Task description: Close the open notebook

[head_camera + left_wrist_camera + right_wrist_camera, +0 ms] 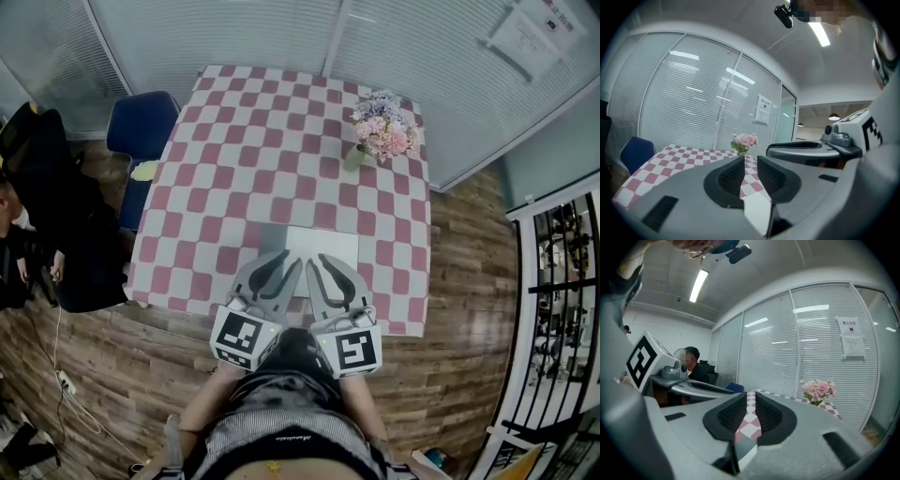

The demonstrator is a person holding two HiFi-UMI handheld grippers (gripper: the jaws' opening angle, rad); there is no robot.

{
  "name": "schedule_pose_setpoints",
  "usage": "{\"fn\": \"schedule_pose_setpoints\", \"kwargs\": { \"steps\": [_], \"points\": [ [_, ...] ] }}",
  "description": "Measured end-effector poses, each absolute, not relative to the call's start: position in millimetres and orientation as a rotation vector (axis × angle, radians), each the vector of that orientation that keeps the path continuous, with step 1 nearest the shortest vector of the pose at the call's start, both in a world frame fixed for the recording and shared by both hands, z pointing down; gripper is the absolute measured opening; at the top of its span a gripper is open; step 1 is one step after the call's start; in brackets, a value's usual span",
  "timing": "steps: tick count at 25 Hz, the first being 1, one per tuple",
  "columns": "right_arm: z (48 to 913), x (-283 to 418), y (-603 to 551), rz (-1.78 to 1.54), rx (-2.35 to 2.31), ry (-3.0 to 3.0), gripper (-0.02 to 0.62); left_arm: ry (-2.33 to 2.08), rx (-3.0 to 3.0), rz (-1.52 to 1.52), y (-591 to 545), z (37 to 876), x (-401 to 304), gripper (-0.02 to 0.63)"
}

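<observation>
The open notebook (pixel 328 246) lies flat near the front edge of the checkered table (pixel 281 141), with a white page on the right and a grey part on the left. Both grippers hover side by side over its near edge. My left gripper (pixel 286 259) points at the grey half and my right gripper (pixel 317 262) at the white page. In the left gripper view the left gripper (pixel 750 165) shows a narrow gap with nothing in it, and the notebook's page (pixel 757 209) lies below. The right gripper (pixel 751 402) stands the same way above the notebook (pixel 746 452).
A vase of pink flowers (pixel 383 128) stands at the table's far right. A blue chair (pixel 141 122) sits by the far left corner. A person in black (pixel 42 211) sits to the left of the table. Blinds and glass walls close off the back.
</observation>
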State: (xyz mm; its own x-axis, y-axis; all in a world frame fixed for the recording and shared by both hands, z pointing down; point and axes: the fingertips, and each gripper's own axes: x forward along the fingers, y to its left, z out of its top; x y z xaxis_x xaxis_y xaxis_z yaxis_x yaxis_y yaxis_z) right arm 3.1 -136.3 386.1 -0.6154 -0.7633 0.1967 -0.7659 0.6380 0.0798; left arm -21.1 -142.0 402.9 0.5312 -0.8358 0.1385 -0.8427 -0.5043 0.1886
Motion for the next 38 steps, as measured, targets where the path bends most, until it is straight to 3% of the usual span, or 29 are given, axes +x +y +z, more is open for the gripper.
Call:
{"fn": "schedule_pose_setpoints", "kwargs": {
  "steps": [38],
  "points": [
    [430.9, 22.4, -121.8, 0.129, 1.336, -2.479, 0.060, -1.460, 2.317, 0.347, -143.9, 552.3, -68.4, 0.063]
  ]
}}
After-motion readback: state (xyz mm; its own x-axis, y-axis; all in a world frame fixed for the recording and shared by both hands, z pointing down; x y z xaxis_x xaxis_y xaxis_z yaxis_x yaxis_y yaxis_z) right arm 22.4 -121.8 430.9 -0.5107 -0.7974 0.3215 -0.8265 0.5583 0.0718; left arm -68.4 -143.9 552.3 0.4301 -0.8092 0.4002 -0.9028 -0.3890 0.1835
